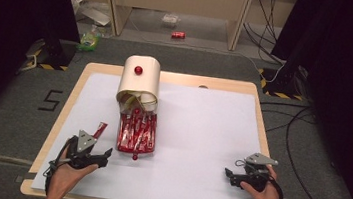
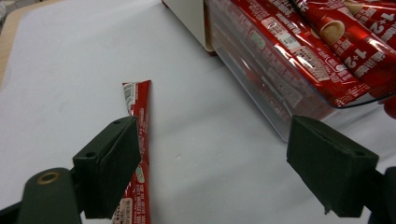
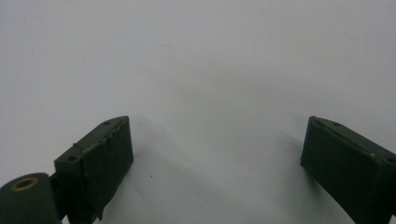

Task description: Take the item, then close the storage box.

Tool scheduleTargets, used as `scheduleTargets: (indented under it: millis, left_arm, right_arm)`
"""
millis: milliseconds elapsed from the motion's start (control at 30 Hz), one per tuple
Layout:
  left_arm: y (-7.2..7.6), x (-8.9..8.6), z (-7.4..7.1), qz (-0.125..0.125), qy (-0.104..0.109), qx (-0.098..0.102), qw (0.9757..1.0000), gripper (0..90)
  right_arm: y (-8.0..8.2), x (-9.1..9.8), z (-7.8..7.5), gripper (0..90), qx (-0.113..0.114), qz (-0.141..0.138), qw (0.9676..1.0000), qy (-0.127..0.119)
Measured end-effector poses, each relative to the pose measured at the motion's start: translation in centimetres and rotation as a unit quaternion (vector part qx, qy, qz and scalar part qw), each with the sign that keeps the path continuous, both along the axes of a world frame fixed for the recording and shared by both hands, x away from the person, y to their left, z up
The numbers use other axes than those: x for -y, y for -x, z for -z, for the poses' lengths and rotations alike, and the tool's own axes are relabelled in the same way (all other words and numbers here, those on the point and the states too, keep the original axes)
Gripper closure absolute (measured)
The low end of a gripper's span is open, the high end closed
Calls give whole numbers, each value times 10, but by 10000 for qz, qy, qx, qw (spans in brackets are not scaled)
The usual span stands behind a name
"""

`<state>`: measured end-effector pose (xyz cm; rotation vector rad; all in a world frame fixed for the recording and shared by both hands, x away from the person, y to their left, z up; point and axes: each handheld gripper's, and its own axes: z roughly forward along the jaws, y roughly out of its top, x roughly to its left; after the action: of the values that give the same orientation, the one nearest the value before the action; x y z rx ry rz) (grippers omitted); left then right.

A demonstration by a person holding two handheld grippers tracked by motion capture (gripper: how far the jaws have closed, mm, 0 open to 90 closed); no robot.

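**Loose Red Packet by the Left Jaws, Drawer Pulled Out**

Near the front edge of the tabletop, toward its left corner: left gripper [image 1: 100, 157], jaws spread wide, nothing between them. Seen along those jaws in the left gripper view [image 2: 212, 170]: a single red snack packet [image 2: 139, 140] flat on the sheet, one end tucked under the left jaw, the other pointing away toward the far edge. Judged set apart from the rest on purpose, either just taken out or waiting to go back in. Same packet [image 1: 100, 130] in the high view, just beyond the gripper and left of the drawer.

Toward the front right corner: right gripper [image 1: 229, 175], also spread wide [image 3: 215, 158], empty, well apart from the work, over bare white sheet [image 3: 196, 65]. Probably parked there to stay out of the way.

Mid-table, left of centre: clear drawer [image 1: 137, 133] pulled out toward the front edge, packed with more red packets lying lengthwise, a small red knob [image 1: 134, 157] at its front. Left open, most likely, to give access from above. In the left gripper view, its transparent wall [image 2: 280, 93] just beyond the right jaw.

Behind it: cream cabinet [image 1: 139, 82] with a rounded top and a red knob on its lid, the drawer sliding from its base.

Underneath: white sheet covering most of a light wooden tabletop [image 1: 206, 82]. Beyond the far edge: grey carpet, black curtains on both sides, trailing cables, a red can [image 1: 178, 35] on the floor beneath pale furniture.
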<state>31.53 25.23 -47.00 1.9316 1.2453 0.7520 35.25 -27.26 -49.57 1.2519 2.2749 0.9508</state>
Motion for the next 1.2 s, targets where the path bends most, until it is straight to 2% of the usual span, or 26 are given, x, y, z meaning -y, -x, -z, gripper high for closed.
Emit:
scheduleTargets:
  millis: [333,767,1200]
  left_arm:
    - [8,6,1,76,-46,15,10000,172]
    - [7,12,5,170,-96,4,9998,172]
    - [6,22,10,213,-162,83,9996,181]
  right_arm:
    - [0,0,0,94,-1,1,10000,-1]
    - [0,0,0,94,-3,1,10000,-1]
    - [0,0,0,94,0,-1,10000,2]
